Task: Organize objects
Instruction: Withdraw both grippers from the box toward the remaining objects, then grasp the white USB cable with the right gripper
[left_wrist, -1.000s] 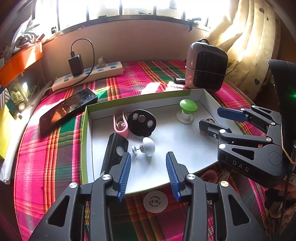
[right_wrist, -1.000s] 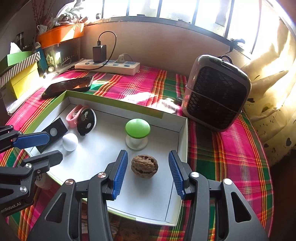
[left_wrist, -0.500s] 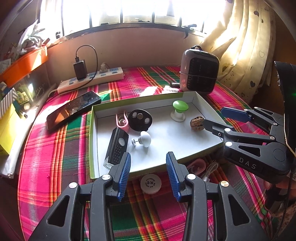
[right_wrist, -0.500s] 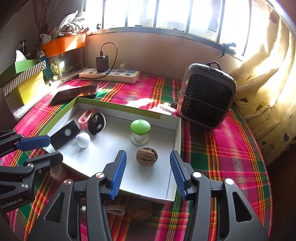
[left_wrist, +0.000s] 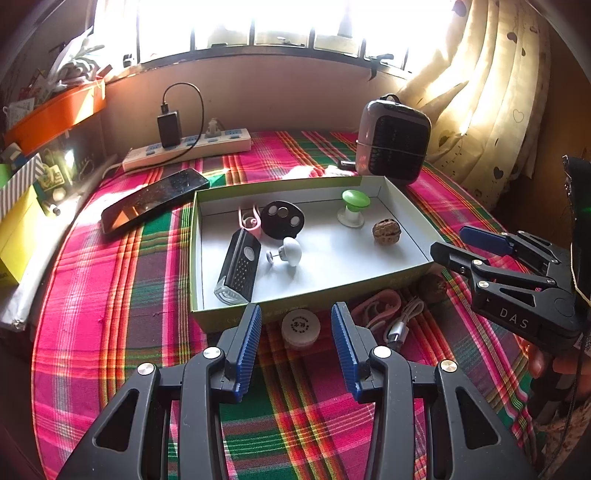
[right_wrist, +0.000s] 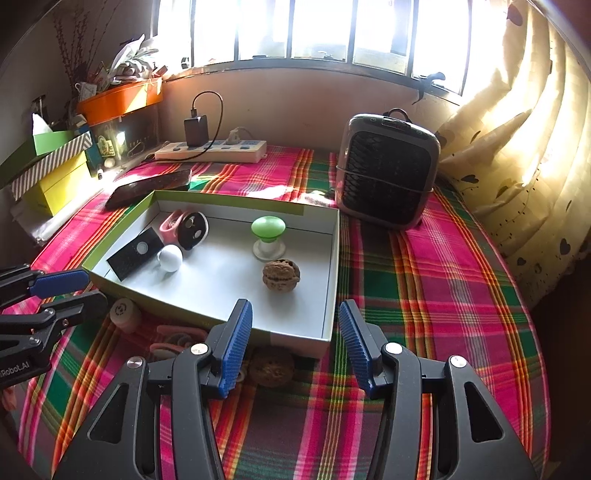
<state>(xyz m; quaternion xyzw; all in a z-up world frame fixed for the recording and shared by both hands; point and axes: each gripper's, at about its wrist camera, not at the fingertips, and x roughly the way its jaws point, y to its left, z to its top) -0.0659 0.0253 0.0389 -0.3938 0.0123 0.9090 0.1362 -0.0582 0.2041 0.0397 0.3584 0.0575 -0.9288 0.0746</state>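
A shallow green-edged white box (left_wrist: 406, 206) (right_wrist: 334, 266) on the plaid cloth holds a walnut (left_wrist: 386, 231) (right_wrist: 280, 275), a green-topped knob (left_wrist: 354, 210) (right_wrist: 267, 236), a white knob (left_wrist: 290, 252) (right_wrist: 170, 257), a black disc (left_wrist: 282, 219), a pink clip (left_wrist: 248, 220) and a black remote (left_wrist: 238, 271). In front of the box lie a small round tin (left_wrist: 300, 328) (right_wrist: 125, 314), a pink clip with a cable (left_wrist: 384, 314) and a second walnut (right_wrist: 271, 365). My left gripper (left_wrist: 295, 336) is open above the tin. My right gripper (right_wrist: 295, 339) is open above the second walnut.
A small heater (right_wrist: 388, 170) stands behind the box at the right. A phone (left_wrist: 155, 199) and a power strip with a charger (left_wrist: 188, 147) lie at the back left. Yellow and green boxes (right_wrist: 55, 173) sit at the left edge. A curtain (right_wrist: 517, 147) hangs at the right.
Both grippers have pulled back toward me and away from the box. The walnut stays in the box. The tin, pink clip, cable and second walnut have come into view.
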